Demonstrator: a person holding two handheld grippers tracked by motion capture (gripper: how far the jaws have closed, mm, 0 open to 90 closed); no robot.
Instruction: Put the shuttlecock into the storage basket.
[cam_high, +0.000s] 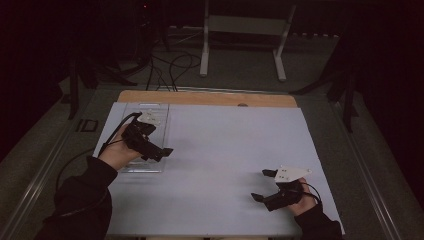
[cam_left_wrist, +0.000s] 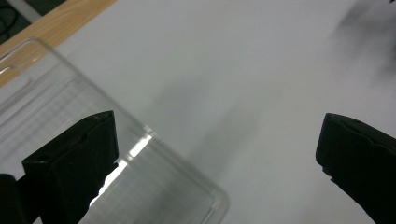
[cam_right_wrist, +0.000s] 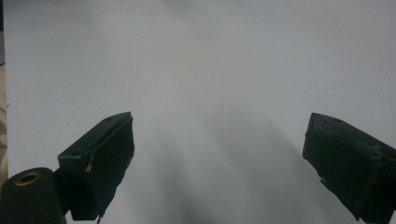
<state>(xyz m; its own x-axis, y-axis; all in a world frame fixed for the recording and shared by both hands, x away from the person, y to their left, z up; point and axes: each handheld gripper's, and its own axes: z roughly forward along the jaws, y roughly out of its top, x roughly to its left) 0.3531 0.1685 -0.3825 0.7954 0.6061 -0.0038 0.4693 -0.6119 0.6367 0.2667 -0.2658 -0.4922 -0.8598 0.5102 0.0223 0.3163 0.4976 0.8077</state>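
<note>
Tray (cam_high: 145, 107), clear plastic and hard to pick out, lies at the far left of the table (cam_high: 225, 145), on the white sheet, with its long axis running from the near edge toward the far edge. From where I stand, the left gripper (cam_high: 162, 151) hangs right over the tray's near half, pointing toward the middle of the table. In the left gripper view its jaws stand wide apart and hold nothing: one sits above the tray's inside, the other out over bare white surface, so the tray's long side wall (cam_left_wrist: 154, 140) runs between them. That looks like the relation the next move hangs on; a small drop and a squeeze would likely pinch that wall.

The right gripper (cam_high: 265, 185) rests well apart, near the table's front right, jaws spread and empty. So the left hand (cam_high: 117, 156) is much the nearer one.
</note>
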